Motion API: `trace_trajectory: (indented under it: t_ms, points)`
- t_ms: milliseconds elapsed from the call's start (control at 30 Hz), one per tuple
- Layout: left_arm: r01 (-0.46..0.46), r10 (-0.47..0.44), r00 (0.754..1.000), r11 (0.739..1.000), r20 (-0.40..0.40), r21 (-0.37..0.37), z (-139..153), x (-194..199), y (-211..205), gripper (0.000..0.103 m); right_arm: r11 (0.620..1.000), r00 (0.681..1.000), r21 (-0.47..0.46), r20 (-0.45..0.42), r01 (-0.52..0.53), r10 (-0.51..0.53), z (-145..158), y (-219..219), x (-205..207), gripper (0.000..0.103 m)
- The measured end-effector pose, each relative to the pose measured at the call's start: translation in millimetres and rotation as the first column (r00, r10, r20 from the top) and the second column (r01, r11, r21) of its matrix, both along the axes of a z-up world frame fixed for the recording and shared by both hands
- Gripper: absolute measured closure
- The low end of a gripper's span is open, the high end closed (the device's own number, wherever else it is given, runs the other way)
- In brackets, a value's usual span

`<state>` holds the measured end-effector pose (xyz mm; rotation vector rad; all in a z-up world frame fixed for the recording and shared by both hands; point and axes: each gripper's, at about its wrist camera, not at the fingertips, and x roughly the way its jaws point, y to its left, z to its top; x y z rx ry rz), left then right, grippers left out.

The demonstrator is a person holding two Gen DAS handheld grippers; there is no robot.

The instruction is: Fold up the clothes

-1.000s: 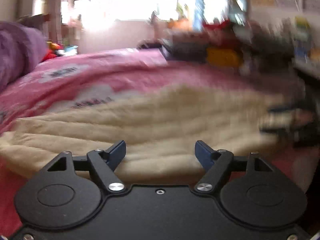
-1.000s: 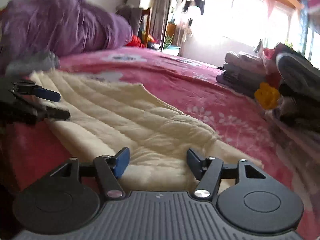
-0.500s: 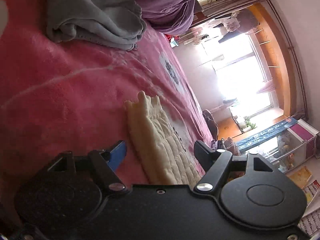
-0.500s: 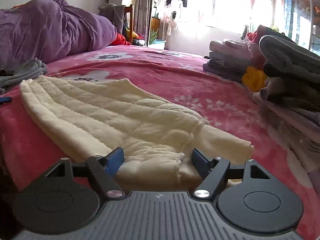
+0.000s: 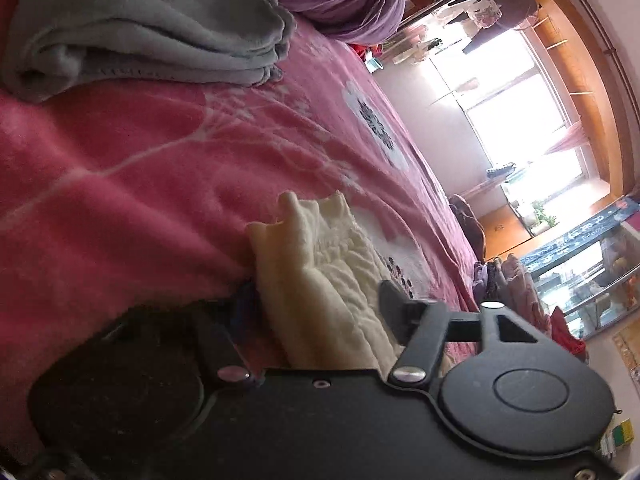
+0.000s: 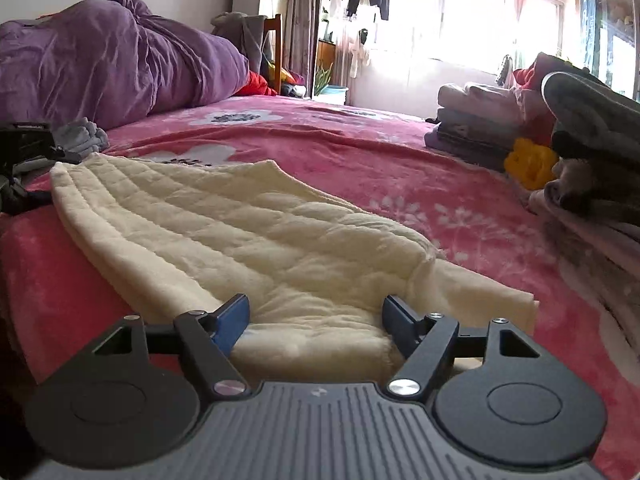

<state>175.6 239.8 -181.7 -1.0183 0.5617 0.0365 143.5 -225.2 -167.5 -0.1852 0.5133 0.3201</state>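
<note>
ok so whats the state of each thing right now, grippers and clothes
left gripper: open, rolled on its side, fingers either side of one end of the cream garment
right gripper: open, fingers either side of the other end
cream garment: lying flat and long on the pink blanket, not lifted
grey garment: bunched in loose folds
clothes stack: folded and piled
purple duvet: heaped up

Cream quilted garment [image 6: 248, 232] lies flat on pink bedspread [image 6: 400, 168], approx. folded lengthwise, edges rumpled.
</note>
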Motion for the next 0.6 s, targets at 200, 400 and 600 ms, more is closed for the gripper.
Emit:
trace_trajectory:
  t_ms: [200,400,600]
  points:
    - [0.016,-0.014,0.999,0.998,0.037,-0.055,-1,-5,2,0.083,1.0,1.0,0.013,-0.005,0.005,-0.005,-1,0,2,0.027]
    - [0.077,-0.09,0.974,0.994,0.209,0.073,46,-19,-36,0.086,0.996,1.0,0.09,-0.028,0.011,-0.008,3,-7,4,0.026]
    - [0.119,-0.209,0.904,0.961,0.374,0.248,100,-33,-87,0.087,0.925,0.996,0.378,-0.086,0.044,-0.012,10,-41,7,0.026]
